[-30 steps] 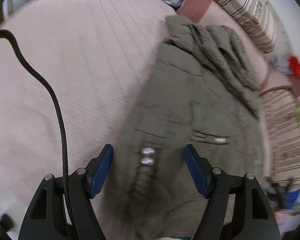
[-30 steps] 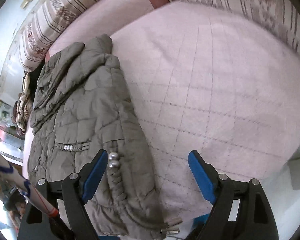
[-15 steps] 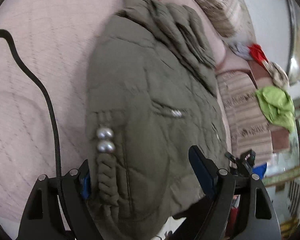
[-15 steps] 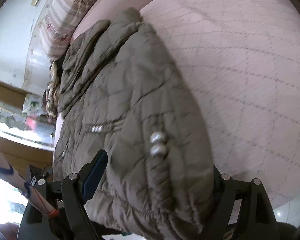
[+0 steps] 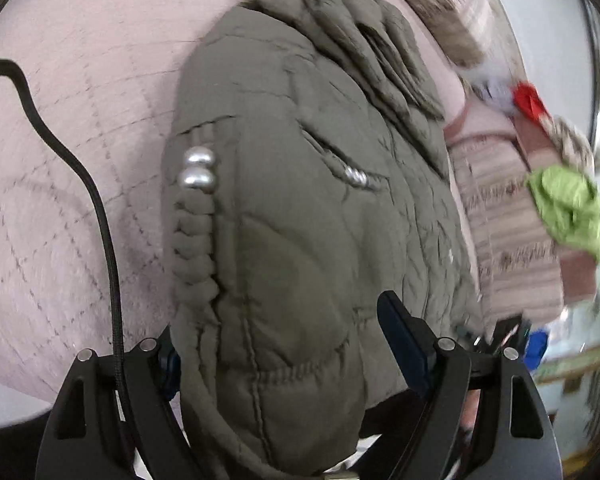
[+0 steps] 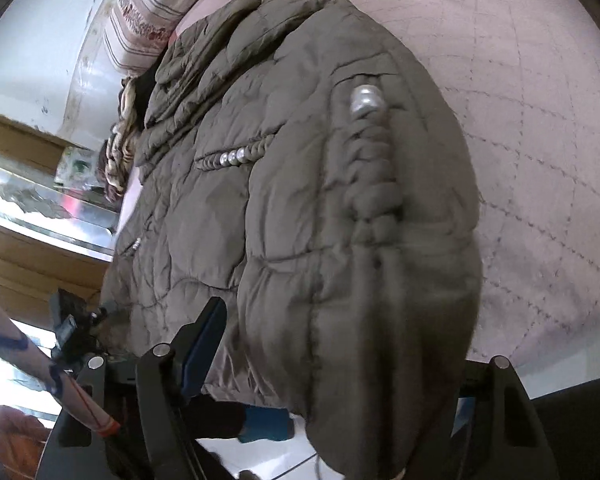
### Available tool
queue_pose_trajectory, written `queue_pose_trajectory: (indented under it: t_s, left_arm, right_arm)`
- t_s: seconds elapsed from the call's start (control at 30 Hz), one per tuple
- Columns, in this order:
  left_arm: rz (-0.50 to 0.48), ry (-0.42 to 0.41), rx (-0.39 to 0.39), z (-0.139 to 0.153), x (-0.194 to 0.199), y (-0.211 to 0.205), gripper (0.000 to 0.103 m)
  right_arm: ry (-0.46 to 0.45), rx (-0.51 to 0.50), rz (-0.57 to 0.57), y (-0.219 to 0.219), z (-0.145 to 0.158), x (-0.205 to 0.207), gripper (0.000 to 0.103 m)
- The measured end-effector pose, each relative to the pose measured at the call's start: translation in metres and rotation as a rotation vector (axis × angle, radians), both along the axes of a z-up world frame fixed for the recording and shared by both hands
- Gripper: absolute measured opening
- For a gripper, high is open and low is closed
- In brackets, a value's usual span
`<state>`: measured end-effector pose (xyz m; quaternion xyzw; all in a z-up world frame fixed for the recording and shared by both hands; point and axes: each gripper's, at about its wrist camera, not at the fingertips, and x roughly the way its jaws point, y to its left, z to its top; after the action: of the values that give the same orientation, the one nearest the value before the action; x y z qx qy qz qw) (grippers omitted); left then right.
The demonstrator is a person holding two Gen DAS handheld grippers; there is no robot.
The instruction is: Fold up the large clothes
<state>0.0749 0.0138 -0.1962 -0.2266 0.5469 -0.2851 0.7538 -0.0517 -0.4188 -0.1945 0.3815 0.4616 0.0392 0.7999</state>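
On the left lies the pale pink quilted bedspread [image 5: 72,92], with a black cable [image 5: 100,216] trailing across it in the left wrist view. Next comes the olive padded jacket [image 5: 300,200], stretched lengthwise on the bed, its collar end far from the cameras and its hem end bulging toward them over the bed's near edge. A braided cord tipped with two silver beads [image 5: 198,168] runs along its left side.

The left gripper [image 5: 284,344] straddles the hem with its jaws spread wide; the padding fills the gap between the blue pads [image 5: 400,340], but whether they are pressing on it I cannot tell. The right gripper [image 6: 332,344] stands the same way at the same end (its right finger is buried behind the fabric), open wide around the bulk.

To the right, beyond the jacket, sit striped cushions [image 5: 512,240] and a green cloth [image 5: 568,208].

This looks like the step of seizing the hem for a lengthwise fold. The next move calls for both jaws to close firmly through the thick, slippery padding, then lift together and carry the hem toward the collar, keeping the edges level.
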Motion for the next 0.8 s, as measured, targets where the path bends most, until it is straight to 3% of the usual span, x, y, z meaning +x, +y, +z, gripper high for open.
queue_pose_trajectory:
  t_s: [0.03,0.07,0.13,0.17,0.27,0.4,0.5,0.8]
  left_arm:
    - [0.029,0.008,-0.001,0.000,0.001,0.003,0.073]
    - [0.062,0.008,0.020,0.000,0.000,0.005,0.060]
    - [0.106,0.003,0.070,0.002,-0.001,0.006,0.043]
    - [0.122,0.003,0.083,0.004,-0.002,0.006,0.036]
    - [0.147,-0.031,0.128,0.019,-0.009,0.001,0.026]
    - [0.154,-0.166,0.187,0.066,-0.028,-0.009,0.023]
    - [0.146,-0.231,0.189,0.091,-0.045,-0.009,0.023]
    - [0.134,-0.227,0.194,0.092,-0.076,0.006,0.023]
  right_arm:
    - [0.005,-0.019,-0.003,0.001,0.000,0.001,0.074]
    - [0.012,-0.046,-0.010,0.003,0.001,0.001,0.070]
    - [0.013,-0.064,-0.021,0.002,0.002,-0.001,0.045]
    - [0.005,-0.047,-0.024,0.000,0.004,-0.001,0.041]
    - [-0.030,-0.041,-0.040,-0.001,0.017,-0.004,0.029]
    - [-0.110,-0.056,-0.041,-0.001,0.049,-0.013,0.024]
    - [-0.171,-0.031,-0.043,-0.007,0.076,-0.030,0.021]
    - [-0.186,-0.032,-0.015,-0.008,0.098,-0.067,0.020]
